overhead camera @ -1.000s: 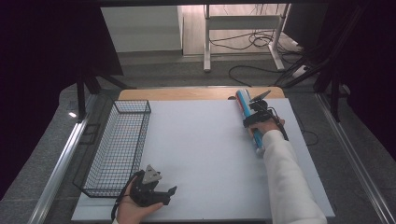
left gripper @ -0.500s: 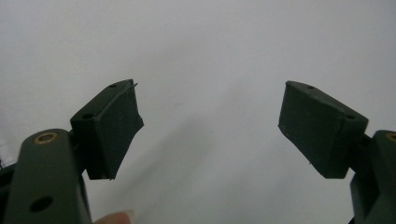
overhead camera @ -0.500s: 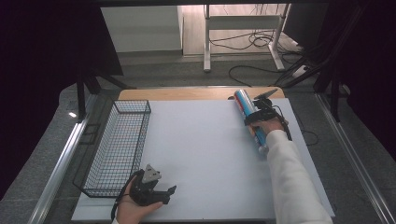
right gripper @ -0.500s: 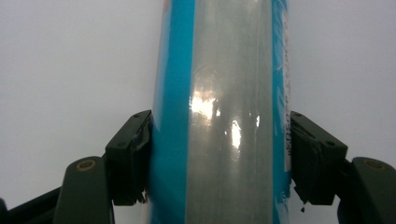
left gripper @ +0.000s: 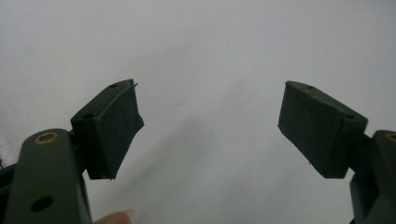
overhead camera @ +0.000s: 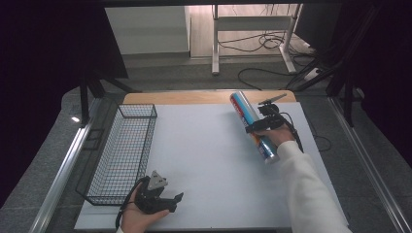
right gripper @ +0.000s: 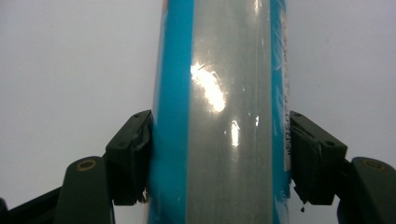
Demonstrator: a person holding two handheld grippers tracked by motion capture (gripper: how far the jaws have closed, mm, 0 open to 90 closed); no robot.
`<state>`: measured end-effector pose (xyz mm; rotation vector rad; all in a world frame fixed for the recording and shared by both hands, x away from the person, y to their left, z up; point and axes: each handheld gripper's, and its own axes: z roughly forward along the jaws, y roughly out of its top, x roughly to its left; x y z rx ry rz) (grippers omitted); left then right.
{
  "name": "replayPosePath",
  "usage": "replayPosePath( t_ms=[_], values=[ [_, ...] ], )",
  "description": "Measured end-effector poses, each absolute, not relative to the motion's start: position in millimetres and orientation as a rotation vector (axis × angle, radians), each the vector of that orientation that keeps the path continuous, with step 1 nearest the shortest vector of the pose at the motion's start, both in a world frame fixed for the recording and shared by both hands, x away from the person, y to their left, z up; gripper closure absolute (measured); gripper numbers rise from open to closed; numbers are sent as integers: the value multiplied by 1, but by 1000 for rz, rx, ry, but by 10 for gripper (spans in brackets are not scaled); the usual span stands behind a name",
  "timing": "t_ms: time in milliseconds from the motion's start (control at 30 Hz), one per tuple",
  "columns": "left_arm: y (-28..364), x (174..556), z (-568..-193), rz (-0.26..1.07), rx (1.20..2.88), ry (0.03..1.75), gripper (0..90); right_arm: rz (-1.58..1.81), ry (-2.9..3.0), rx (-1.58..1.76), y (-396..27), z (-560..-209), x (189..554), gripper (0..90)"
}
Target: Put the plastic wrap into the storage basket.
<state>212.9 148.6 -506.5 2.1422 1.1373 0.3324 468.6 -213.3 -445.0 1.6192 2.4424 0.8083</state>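
The left hand-held gripper (overhead camera: 163,201) is held low at the near left of the bench (overhead camera: 204,160), just beside the near end of the wire basket (overhead camera: 121,153). In the left gripper view its jaws are seen spread wide, with nothing between them; only the white sheet of the bench is seen behind the pads (left gripper: 114,133).

The right hand-held gripper (overhead camera: 257,127) is seen at the far right of the bench. Its jaws are closed on a long blue and silver tube (overhead camera: 253,126), about at the middle of its length. In the right gripper view both pads (right gripper: 133,156) are pressed against the sides of the tube (right gripper: 224,112). The tube is placed slantwise, from the far edge of the bench toward the near right; whether it touches the sheet cannot be told.

The bench is covered by a white sheet, and a strip of wood (overhead camera: 209,97) is seen at its far edge. A grey floor, cables (overhead camera: 265,43) and a metal stand (overhead camera: 252,24) are seen behind it. The middle of the bench between basket and tube is open.
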Motion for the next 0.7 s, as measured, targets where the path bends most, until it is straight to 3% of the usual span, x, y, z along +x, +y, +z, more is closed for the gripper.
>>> replayPosePath(
  t_ms=[700],
  values=[
    [139, 231, -499, 157, 1999, 1151, 198, 1179, 2566, 1397, -203, -433, 356, 322]
  ],
)
